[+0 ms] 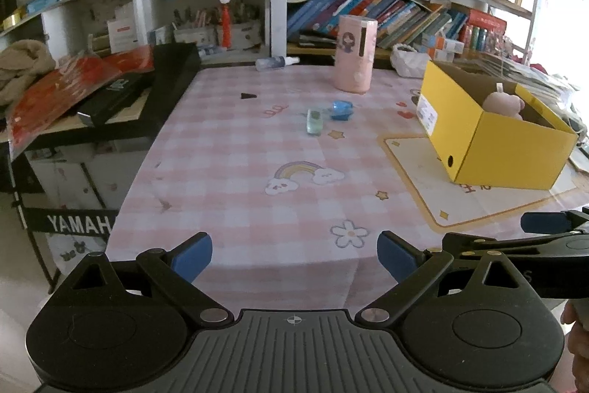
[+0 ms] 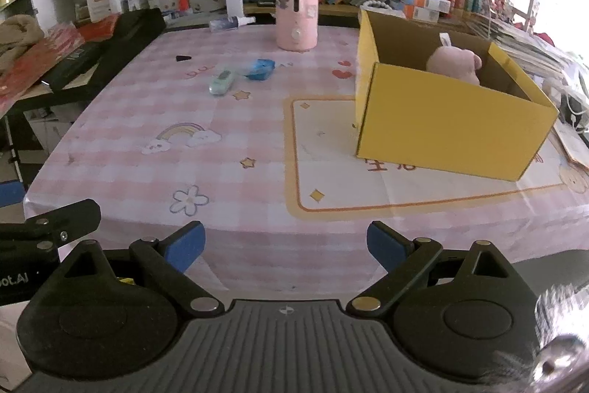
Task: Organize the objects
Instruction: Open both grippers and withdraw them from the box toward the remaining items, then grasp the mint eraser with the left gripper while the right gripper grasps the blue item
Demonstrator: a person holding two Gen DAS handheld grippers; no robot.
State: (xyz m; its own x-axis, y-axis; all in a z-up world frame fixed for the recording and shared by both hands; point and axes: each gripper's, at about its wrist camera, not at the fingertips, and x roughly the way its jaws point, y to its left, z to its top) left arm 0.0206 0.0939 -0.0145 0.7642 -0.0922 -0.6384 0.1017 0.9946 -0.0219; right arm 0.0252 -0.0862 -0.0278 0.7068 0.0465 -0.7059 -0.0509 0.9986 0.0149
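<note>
A yellow cardboard box (image 1: pixel 489 135) (image 2: pixel 441 127) stands open on the right of the pink checked tablecloth (image 1: pixel 239 172) (image 2: pixel 129 120), with a pink plush toy (image 1: pixel 503 104) (image 2: pixel 454 61) inside it. Mid-table lie a small pale green object (image 1: pixel 314 121) (image 2: pixel 221 82) and a blue object (image 1: pixel 341 109) (image 2: pixel 260 69) side by side. A small black piece (image 1: pixel 249 95) (image 2: pixel 183 58) lies further left. My left gripper (image 1: pixel 294 258) hovers open over the near table edge, empty. My right gripper (image 2: pixel 285 245) is open too, empty, beside it.
A tall pink cylinder (image 1: pixel 355 54) (image 2: pixel 296 10) and a small spray bottle (image 1: pixel 276 62) (image 2: pixel 231 22) stand at the table's far side. Bookshelves (image 1: pixel 386 13) rise behind. A black keyboard case (image 1: pixel 162 87) with red packets borders the left edge.
</note>
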